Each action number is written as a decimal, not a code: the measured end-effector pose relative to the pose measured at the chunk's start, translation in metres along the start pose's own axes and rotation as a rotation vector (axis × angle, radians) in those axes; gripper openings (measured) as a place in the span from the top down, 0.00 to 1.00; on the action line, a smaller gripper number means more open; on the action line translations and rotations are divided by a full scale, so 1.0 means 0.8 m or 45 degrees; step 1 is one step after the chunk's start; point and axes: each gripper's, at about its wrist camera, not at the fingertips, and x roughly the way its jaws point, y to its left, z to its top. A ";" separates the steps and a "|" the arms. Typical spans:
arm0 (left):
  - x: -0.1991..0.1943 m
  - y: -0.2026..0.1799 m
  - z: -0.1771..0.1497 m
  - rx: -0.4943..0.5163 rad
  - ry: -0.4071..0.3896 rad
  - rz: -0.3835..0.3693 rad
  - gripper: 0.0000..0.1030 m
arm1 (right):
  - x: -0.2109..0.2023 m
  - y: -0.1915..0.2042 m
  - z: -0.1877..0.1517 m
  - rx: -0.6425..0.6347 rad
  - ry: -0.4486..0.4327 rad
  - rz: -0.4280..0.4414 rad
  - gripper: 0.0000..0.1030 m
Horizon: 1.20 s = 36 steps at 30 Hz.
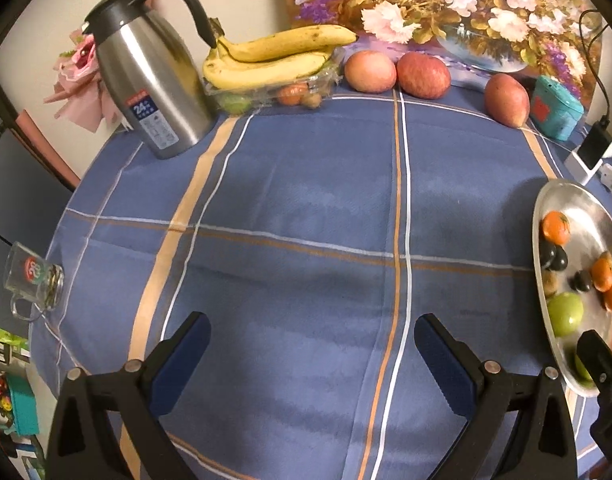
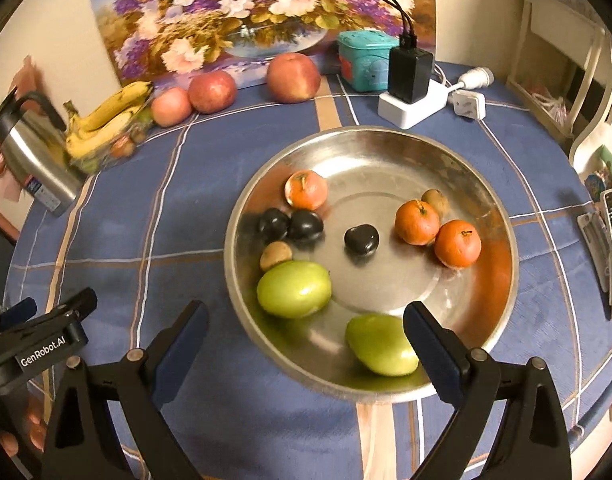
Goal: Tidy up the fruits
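Fruit sits gathered in a round steel dish (image 2: 502,240) on the right half of the blue checked tabletop (image 1: 306,200): three tangerines (image 2: 417,222), three dark plums (image 2: 361,239), two small brown fruits (image 2: 276,255) and two green fruits (image 2: 293,289). The right hand-held gripper (image 2: 306,320) hovers over the dish's near rim, jaws spread wide with nothing between them; the nearer green fruit (image 2: 380,346) lies just beside its right finger. The left hand-held gripper (image 1: 312,334) hangs wide open and empty above bare cloth to the left of the dish. Along the far edge, before a flower painting (image 1: 446,8), stand three red apples (image 1: 424,75), with a bunch of bananas (image 1: 265,60) left of them, lying on a clear tray of small fruit. A steel jug (image 1: 153,84) stands far left.
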 end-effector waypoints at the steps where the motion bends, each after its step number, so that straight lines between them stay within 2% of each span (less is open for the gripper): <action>1: -0.002 0.002 -0.003 -0.001 0.002 -0.005 0.00 | -0.002 0.001 -0.001 -0.009 -0.005 -0.001 0.05; 19: -0.045 0.019 -0.028 -0.012 -0.098 -0.066 0.00 | -0.044 0.007 -0.017 -0.040 -0.109 -0.021 0.05; 36: -0.053 0.018 -0.028 -0.010 -0.120 -0.101 0.00 | -0.048 0.009 -0.015 -0.059 -0.119 -0.011 0.05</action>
